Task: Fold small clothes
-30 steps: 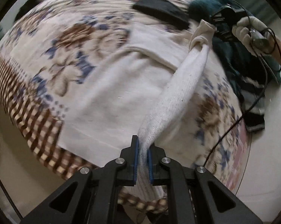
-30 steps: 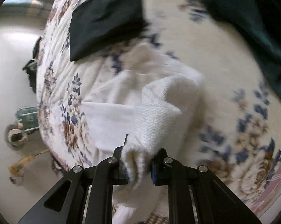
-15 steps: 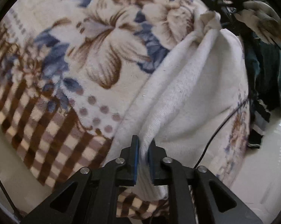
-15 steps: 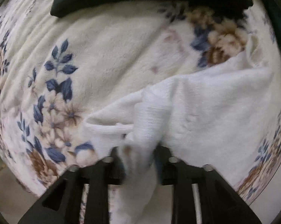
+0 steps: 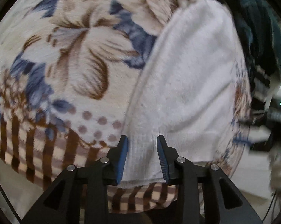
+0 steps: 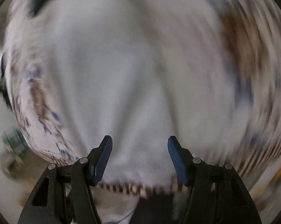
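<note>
A white knitted garment [image 5: 187, 85] lies flat on the floral blanket [image 5: 69, 59], reaching to the blanket's near edge. My left gripper [image 5: 142, 145] is open, its blue pads either side of the garment's ribbed hem, which lies loose between them. In the right wrist view, which is blurred by motion, the same white garment [image 6: 133, 74] fills the middle. My right gripper [image 6: 139, 147] is wide open just above the garment's near edge and holds nothing.
The blanket has a brown checked border [image 5: 37, 149] hanging over the near edge. Dark green clothing [image 5: 258, 28] and a striped piece [image 5: 261, 76] lie at the right. Pale floor [image 5: 252, 183] shows beyond the edge.
Both grippers have opened and let go of the white garment, which now lies spread on the blanket. The right wrist view has swung fast and is blurred.
</note>
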The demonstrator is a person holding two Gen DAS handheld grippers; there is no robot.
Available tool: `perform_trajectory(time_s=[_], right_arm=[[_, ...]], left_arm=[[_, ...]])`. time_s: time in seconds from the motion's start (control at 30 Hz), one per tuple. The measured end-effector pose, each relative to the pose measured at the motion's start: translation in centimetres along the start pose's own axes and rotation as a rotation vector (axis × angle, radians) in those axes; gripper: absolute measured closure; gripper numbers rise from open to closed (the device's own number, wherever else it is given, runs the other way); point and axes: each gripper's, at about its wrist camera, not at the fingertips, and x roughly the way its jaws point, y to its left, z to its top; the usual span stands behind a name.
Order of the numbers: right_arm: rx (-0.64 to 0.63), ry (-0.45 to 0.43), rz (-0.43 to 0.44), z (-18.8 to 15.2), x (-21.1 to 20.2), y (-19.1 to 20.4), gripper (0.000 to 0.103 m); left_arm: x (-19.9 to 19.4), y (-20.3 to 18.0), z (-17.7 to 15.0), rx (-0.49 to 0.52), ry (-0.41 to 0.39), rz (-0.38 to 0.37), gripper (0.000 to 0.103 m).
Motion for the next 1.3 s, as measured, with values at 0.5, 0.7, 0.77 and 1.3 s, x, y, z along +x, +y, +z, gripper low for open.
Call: perform_trajectory(time_s=[0.5, 0.7, 0.77, 1.3], right_arm=[[0.393, -0.092, 0.346, -12.9, 7.6, -15.8, 0.101], [0.377, -0.083, 0.340, -16.4, 8.7, -17.2, 0.102], [0.350, -0.079, 0.337, -16.5, 8.8, -16.4, 0.102], [0.260, -0.020, 0.288, -19.0, 11.9, -18.0, 0.098]], left_arm=[[2.7, -3.7, -0.5, 0.085, 0.012, 0.132, 0.055], [3.2, -5.2, -1.7, 0.141, -0.044, 0.173, 0.096], [2.3, -5.6, -2.5, 0.139, -0.089, 0.171, 0.098], [1.0, -3.7, -2.0, 0.130, -0.035, 0.154, 0.058]])
